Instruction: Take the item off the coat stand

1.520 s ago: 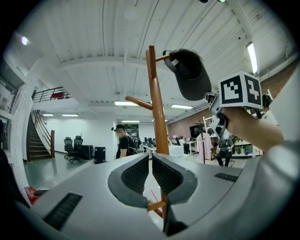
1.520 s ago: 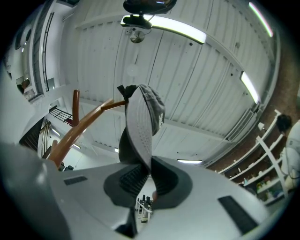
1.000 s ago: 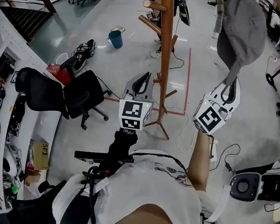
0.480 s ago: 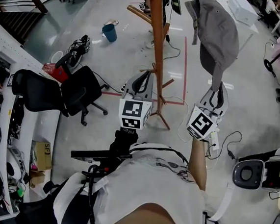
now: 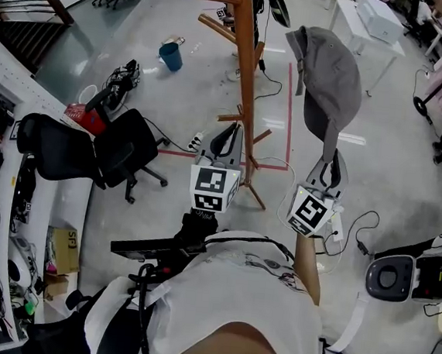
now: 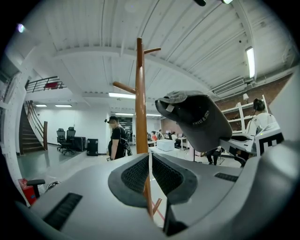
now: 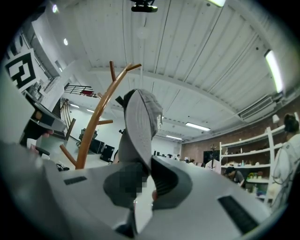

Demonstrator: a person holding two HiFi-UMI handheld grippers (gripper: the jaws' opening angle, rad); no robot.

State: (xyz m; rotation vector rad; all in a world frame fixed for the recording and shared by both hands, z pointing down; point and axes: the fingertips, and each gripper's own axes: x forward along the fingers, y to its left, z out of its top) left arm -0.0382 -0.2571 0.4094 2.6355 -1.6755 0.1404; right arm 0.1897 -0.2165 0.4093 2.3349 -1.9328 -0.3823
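My right claw (image 5: 329,166) grips the grey cap (image 5: 327,81) by its brim, likely the stiffest hold; the crown looks soft and light. Left claw (image 5: 226,138) is clenched and empty.

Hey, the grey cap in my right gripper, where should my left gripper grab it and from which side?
Probably the rear band of the grey cap, reached from the coat stand side by the left gripper. The right gripper is shut on the brim, and the thin rear edge points towards the stand, unobstructed.
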